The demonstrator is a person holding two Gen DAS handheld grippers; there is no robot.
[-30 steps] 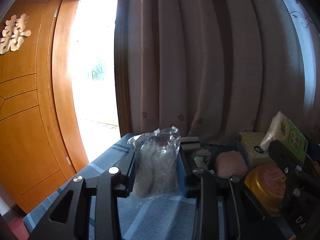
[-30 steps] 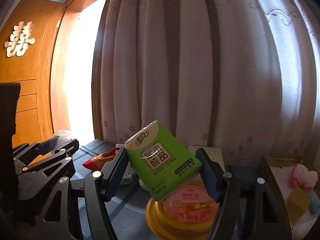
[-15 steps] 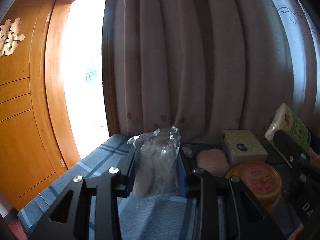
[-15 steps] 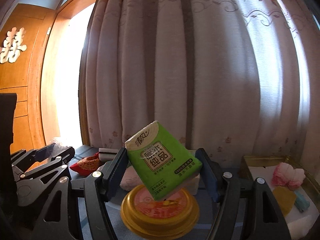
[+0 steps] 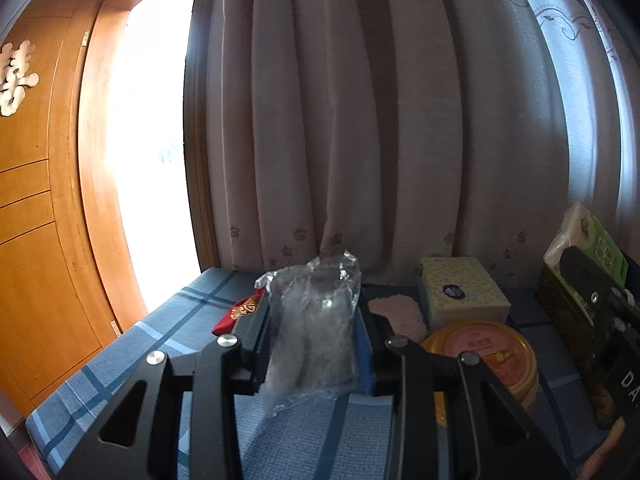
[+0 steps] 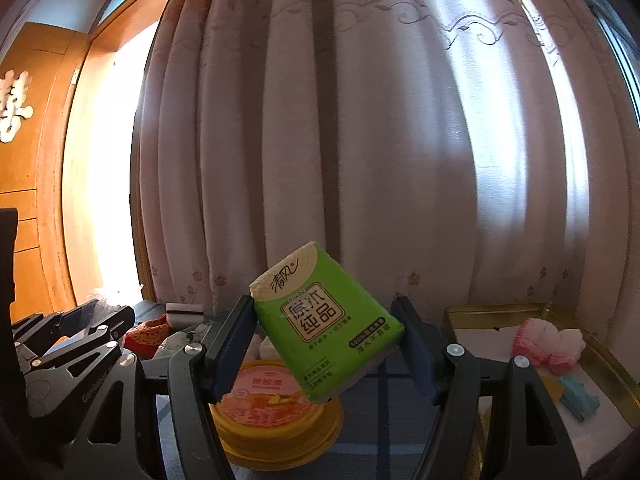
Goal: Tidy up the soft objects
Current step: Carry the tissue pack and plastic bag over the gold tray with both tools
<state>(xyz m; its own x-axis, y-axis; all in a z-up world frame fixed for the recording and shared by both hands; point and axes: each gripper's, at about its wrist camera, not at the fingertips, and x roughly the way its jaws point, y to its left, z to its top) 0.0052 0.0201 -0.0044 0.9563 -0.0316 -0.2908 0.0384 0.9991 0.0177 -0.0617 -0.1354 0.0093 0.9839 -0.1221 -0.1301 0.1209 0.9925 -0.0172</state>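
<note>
Left wrist view: the left gripper [image 5: 314, 344] clamps a crumpled clear plastic bag [image 5: 312, 332], long axis upright, above the blue checked tablecloth [image 5: 168, 328].

Right wrist view: the right gripper [image 6: 326, 354] grips a green tissue pack [image 6: 324, 328], tilted up-left, above a yellow round lidded tub [image 6: 276, 420]; only here shows a gold-rimmed tray [image 6: 496, 312].

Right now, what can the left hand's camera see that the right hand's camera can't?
Only the left wrist view shows the clear plastic bag up close in the left gripper, plus the yellow tissue box. Only the right wrist view shows inside the gold tray, with its pink soft toy. Both show the green tissue pack in the right gripper and the yellow tub.
</note>
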